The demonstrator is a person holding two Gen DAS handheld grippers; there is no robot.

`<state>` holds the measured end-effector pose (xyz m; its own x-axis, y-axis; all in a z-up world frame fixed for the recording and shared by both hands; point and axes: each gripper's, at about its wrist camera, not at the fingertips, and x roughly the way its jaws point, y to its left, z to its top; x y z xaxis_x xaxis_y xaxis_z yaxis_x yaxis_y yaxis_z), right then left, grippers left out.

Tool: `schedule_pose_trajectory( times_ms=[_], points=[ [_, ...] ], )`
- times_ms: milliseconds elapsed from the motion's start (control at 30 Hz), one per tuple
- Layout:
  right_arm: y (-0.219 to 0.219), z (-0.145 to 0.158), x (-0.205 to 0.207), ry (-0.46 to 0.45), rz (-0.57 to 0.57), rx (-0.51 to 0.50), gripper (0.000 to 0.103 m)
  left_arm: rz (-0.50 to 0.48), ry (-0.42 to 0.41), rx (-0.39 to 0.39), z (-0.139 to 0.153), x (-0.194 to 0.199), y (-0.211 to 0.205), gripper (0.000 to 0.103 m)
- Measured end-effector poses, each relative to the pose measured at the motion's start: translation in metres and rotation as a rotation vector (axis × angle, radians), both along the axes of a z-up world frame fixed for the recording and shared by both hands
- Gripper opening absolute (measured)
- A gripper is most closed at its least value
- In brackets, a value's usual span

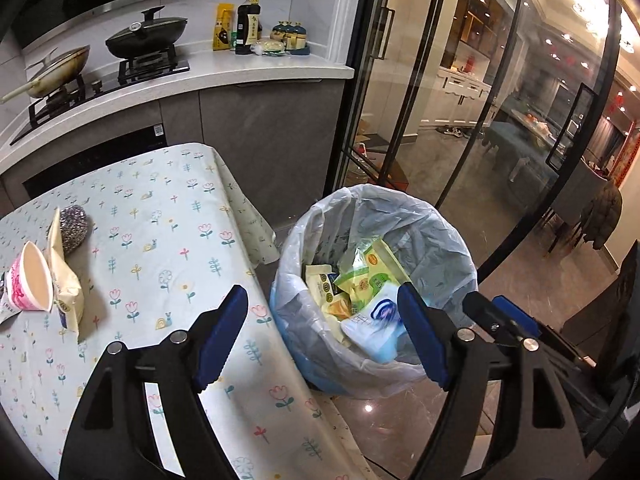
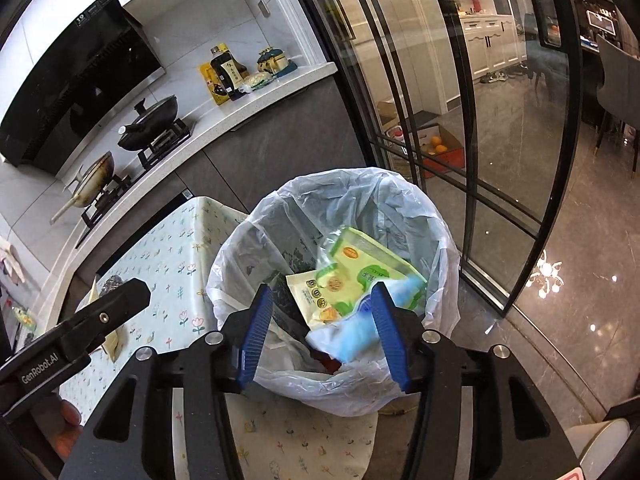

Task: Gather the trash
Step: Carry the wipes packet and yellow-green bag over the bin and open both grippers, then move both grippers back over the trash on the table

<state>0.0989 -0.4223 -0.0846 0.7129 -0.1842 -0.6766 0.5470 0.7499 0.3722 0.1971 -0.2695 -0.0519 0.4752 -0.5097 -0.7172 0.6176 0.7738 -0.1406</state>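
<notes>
A bin lined with a clear bag (image 1: pixel 440 224) stands on the floor beside the floral-cloth table (image 1: pixel 160 208). Yellow-green snack packets (image 1: pixel 372 276) and a white-blue packet (image 1: pixel 372 320) lie inside it. My left gripper (image 1: pixel 320 292) hangs open over the table edge and bin, with nothing between its pads. My right gripper (image 2: pixel 320 290) is open above the bin (image 2: pixel 400 208); the white-blue packet (image 2: pixel 344 336) looks blurred below its jaws, loose in the bag. A pink-white paper cup (image 1: pixel 32 280), a cream packet (image 1: pixel 66 288) and a steel scourer (image 1: pixel 72 226) lie on the table's left side.
A counter (image 1: pixel 240 72) behind the table carries a hob with two pans (image 1: pixel 148 36) and several bottles (image 1: pixel 248 24). Black-framed glass doors (image 1: pixel 400 100) stand right behind the bin. The glossy floor (image 2: pixel 560 320) stretches to the right. A hand (image 2: pixel 68 416) holds the left gripper's body.
</notes>
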Motion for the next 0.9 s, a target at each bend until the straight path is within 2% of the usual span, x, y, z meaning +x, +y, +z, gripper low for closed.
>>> schedule_pose_trajectory(
  times_ms=[367,433,800,900],
  points=[
    [0.033,0.03,-0.011,-0.039,0.032,-0.04,0.054,0.033,-0.042,-0.005,0.016,-0.008,0.032,0.074],
    [0.04,0.035,-0.013,-0.049,0.037,-0.047,0.057,0.051,-0.046,-0.008,0.018,-0.01,0.041,0.083],
    [0.089,0.064,-0.022,-0.08,0.093,-0.082,0.057,0.104,-0.08,-0.035,0.034,-0.023,0.091,0.084],
    [0.104,0.072,-0.025,-0.091,0.111,-0.095,0.06,0.115,-0.088,-0.042,0.038,-0.027,0.105,0.084]
  ],
)
